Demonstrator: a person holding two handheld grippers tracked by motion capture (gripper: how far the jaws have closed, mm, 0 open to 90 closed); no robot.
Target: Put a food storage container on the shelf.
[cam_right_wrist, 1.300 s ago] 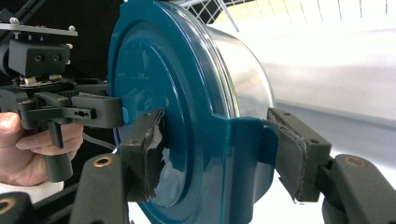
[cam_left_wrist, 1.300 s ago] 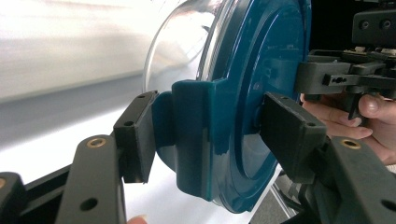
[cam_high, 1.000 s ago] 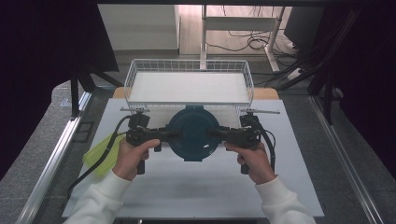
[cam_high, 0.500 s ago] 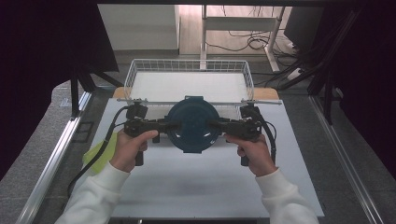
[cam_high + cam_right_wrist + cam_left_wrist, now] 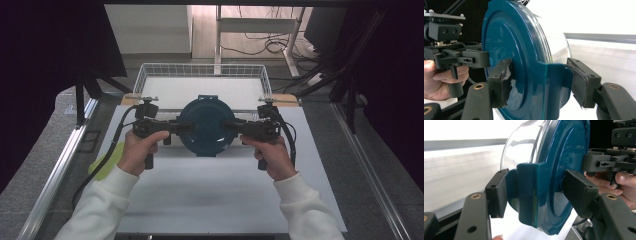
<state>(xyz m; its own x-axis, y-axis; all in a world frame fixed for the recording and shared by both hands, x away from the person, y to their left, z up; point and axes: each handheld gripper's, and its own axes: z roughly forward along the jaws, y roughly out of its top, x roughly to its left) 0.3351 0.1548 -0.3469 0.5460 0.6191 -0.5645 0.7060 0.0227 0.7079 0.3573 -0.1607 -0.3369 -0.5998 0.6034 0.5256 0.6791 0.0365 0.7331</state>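
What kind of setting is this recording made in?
Probably a lab or data-collection workstation: a white table on a metal frame, a wire basket at its far edge, and loose cables on the floor beyond.

The container's teal lid (image 5: 206, 126) looks like glossy, smooth plastic, catching reflections; the bowl (image 5: 524, 143) under it is clear, shiny plastic. Each claw's pads (image 5: 504, 82) are matt black rubber, frayed and rough at the edges. The basket (image 5: 202, 70) is thin white-coated metal wire. A matt white sheet covers the desk (image 5: 210, 195).
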